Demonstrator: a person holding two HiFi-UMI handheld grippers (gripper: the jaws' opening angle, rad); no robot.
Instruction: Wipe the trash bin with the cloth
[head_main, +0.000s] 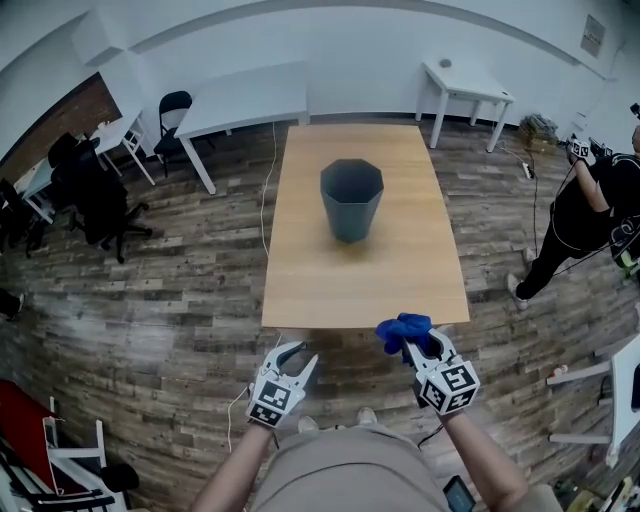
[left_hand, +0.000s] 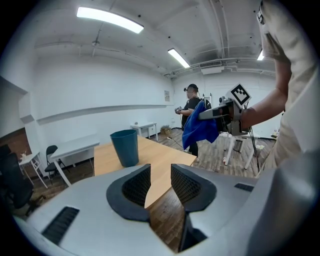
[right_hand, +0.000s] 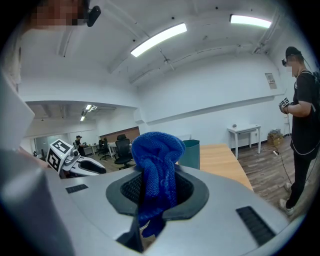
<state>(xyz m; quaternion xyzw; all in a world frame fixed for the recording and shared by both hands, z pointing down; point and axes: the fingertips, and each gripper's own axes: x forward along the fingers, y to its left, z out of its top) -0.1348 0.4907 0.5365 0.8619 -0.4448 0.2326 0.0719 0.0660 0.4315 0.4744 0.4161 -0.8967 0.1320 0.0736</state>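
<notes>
1. Surrounding the wooden table (head_main: 300, 285) on its left, near and right sides, the plank floor (head_main: 150, 300) lies open. Office chairs (head_main: 95, 195) and a white table (head_main: 245, 100) stand off to the far left, and a person (head_main: 585, 215) stands well off the right edge.
2. The table's near edge runs just ahead of both grippers, and its top is bare on every side of the bin.
3. The trash bin (head_main: 351, 200), dark and faceted, stands upright and mouth-up near the table's middle — well apart from all four edges and from both grippers.
4. The left gripper (head_main: 300, 352) is over the floor, short of the near edge. Its jaws stand partly apart with nothing between them.
5. The right gripper (head_main: 420, 345) is at the near edge, toward the right corner. Its jaws are clamped on the blue cloth (head_main: 403, 328), which bunches above the pads and hangs below them.
6. Markings: each marker cube (head_main: 272, 398) shows black-and-white squares. The wall sign (head_main: 593, 35) is too small to read.
</notes>
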